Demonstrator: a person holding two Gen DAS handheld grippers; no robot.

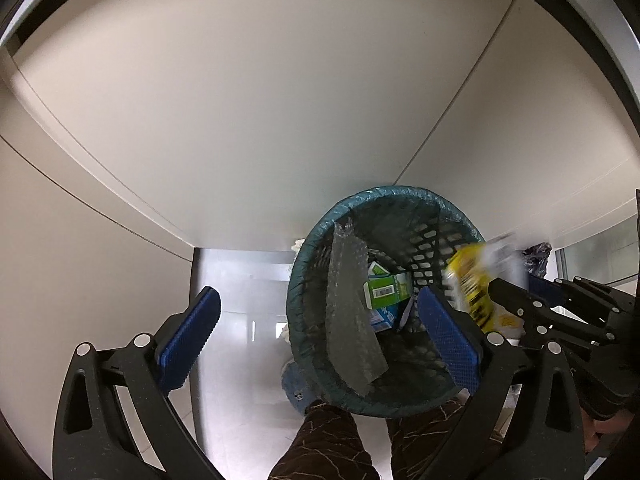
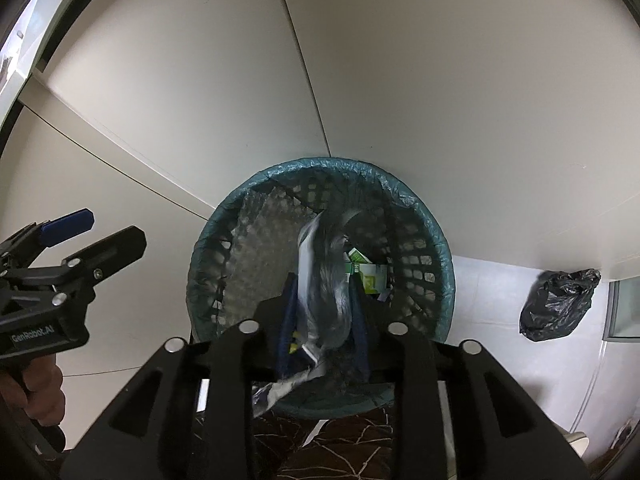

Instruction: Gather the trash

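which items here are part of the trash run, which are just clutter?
In play:
- bin with teal liner
- silver-and-yellow wrapper between the right claw pads, over the bin
- green carton and grey bubble wrap, already in the bin
- left claw, open and empty

Lying about:
- tied black bag on the floor
- white cabinet doors

Black two-finger grippers, blue pads

Left gripper (image 1: 318, 320): silver screws, "GenRobot.AI" marking. Trousers (image 1: 328, 444): dark brown with thin pale branching lines.

"GenRobot.AI" on the left claw's (image 2: 102, 236) body
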